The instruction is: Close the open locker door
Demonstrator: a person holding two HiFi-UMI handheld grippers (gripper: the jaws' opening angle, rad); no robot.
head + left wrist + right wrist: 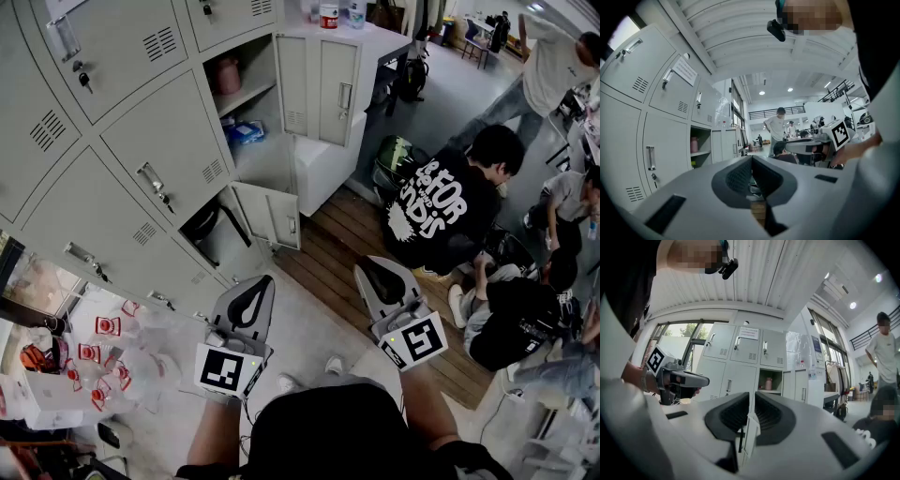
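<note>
A wall of grey lockers (pixel 141 141) stands to my left. Two doors hang open: an upper locker door (pixel 319 89), whose compartment holds a pink bottle (pixel 226 75), and a lower locker door (pixel 268 215) just ahead of me. My left gripper (pixel 260 282) and right gripper (pixel 369 268) are both shut and hold nothing, hovering short of the lower door without touching it. In the right gripper view the shut right gripper (pixel 751 403) points at the lockers, and the lower door's edge (pixel 749 434) shows past its tips. The left gripper (pixel 751 161) in its own view is shut too.
Several people sit or crouch on the wooden floor (pixel 347 234) to the right, the nearest in a black printed shirt (pixel 441 211). Clear plastic bags with red labels (pixel 103 352) lie at the lower left. A white cabinet (pixel 328 164) stands beyond the open lockers.
</note>
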